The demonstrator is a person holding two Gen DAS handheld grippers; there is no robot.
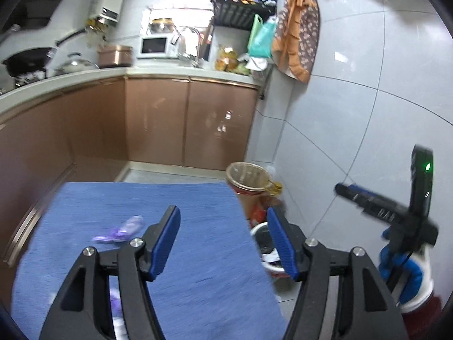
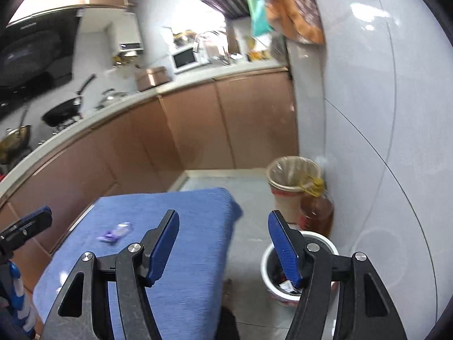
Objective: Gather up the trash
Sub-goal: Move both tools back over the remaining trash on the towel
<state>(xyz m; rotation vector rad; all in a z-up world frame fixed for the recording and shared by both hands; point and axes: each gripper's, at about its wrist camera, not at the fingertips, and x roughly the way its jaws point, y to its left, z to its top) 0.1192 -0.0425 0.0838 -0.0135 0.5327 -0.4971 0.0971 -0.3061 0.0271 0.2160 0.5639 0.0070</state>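
You're over a blue-covered table in a kitchen, w/ brown cabinets behind and a tiled wall on your right. Floor beside the table's right edge holds the white bin, already w/ scraps inside; a lined basket and an oil bottle stand just past it by the wall. Don't confuse those w/ the target bin.

Both tools are empty: left gripper jaws spread wide, right gripper same, nothing btwn the pads.

Trash left looks like the purple wrapper on the cloth, left of centre. A second purple bit shows under the left tool, too hidden to be sure.

Left tool is nearer, so use it: come down low, straddle the wrapper lengthwise, pinch it w/o bunching the cloth, then carry right to the bin.
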